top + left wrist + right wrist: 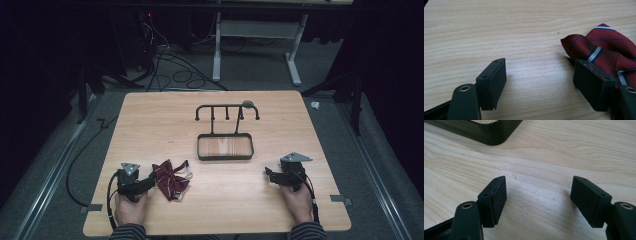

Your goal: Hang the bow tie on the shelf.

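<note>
A crumpled dark red cloth with navy and white stripes (171, 180) lies on the wooden table near its front left. My left gripper (149, 182) rests on the table just left of it, open. In the left gripper view the cloth (602, 51) lies against the right jaw, and bare wood shows between the jaws of the left gripper (540, 68). My right gripper (269, 174) rests at the front right, open. In the right gripper view the right gripper (539, 186) has only wood between its jaws.
A black tray (225, 156) with a wooden floor stands mid-table; its corner (496, 135) appears in the right gripper view. From the tray rises a black rack with several hooks (227, 111). Cables and a desk frame (257, 30) lie on the floor beyond.
</note>
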The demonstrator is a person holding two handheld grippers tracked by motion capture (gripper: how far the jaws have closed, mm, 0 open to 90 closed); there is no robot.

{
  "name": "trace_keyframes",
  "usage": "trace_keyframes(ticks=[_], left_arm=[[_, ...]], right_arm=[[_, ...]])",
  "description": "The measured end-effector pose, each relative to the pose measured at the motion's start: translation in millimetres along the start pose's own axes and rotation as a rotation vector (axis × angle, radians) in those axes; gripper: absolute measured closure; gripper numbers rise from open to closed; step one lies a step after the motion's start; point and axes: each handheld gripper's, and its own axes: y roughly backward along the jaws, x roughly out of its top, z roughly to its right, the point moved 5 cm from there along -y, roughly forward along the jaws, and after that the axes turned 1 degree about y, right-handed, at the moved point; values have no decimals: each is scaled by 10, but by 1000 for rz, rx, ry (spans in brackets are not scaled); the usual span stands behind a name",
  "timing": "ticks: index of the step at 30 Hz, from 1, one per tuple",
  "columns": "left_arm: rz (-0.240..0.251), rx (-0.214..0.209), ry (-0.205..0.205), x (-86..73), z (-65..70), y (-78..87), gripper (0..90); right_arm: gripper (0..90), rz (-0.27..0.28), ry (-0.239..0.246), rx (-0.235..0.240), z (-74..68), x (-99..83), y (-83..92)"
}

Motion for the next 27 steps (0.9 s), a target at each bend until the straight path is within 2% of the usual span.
trace_keyframes(ticks=[27], left_arm=[[3,-14,-16,0,-2,2,282]], right_arm=[[302,-1,0,-2,-1,-4,5]])
